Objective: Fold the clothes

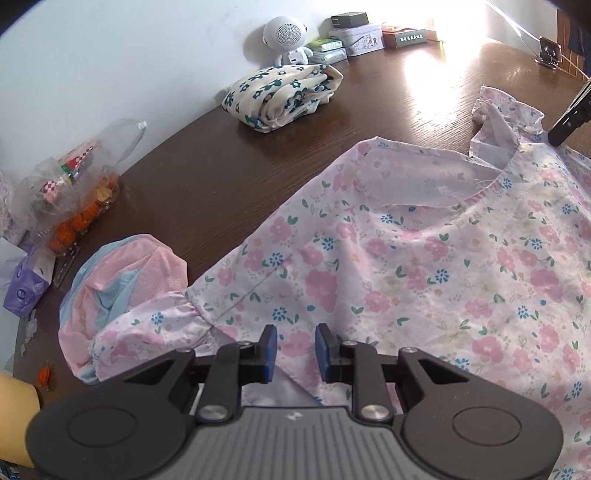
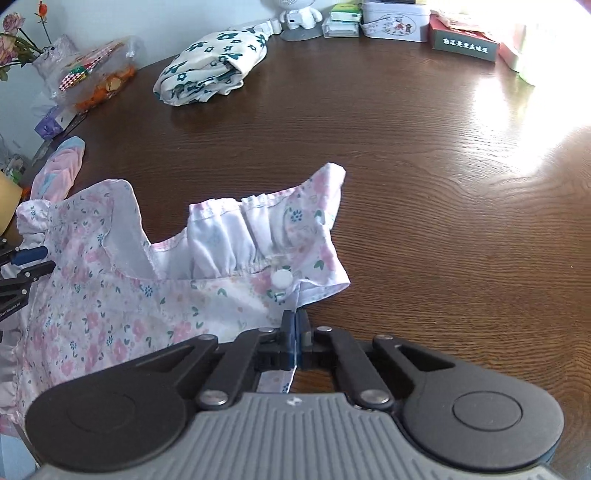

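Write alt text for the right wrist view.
The right gripper is shut on the edge of a pink floral garment lying on a dark wooden table, beside its white button. A folded blue-flowered cloth lies farther back.

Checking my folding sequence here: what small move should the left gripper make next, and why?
Probably close the left gripper on the pink floral garment: its jaws stand open over the fabric, while the right gripper is already pinching the edge near the white button.

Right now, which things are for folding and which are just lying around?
For folding:
pink flowery top
left tool, open
right tool, pinching the top

Lying around:
folded blue-flower cloth
white speaker
snack bag
tin box
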Available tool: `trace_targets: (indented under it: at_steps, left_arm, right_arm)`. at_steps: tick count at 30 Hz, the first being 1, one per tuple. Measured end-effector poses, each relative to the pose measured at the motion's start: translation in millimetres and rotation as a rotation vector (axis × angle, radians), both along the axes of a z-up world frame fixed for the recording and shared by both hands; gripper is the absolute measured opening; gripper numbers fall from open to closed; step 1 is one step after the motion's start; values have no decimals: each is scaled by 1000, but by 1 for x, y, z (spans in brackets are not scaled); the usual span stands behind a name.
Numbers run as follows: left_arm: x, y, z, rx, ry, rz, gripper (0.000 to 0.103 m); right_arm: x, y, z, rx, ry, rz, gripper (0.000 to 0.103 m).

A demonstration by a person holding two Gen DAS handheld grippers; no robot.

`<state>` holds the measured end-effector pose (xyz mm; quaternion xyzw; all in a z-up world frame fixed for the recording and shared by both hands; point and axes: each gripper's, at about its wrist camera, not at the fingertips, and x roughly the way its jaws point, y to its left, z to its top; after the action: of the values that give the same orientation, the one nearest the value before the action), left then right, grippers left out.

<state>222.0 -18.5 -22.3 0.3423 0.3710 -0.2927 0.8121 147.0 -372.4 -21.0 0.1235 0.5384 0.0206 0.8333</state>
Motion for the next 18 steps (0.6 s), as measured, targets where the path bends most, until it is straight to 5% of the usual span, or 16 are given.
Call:
trace_targets:
  at_steps: [18]
  left_arm:
    - [23,-13,12,-24,-39,14,23]
  right_arm:
    - [13,4,6,-3,-14,-29,12]
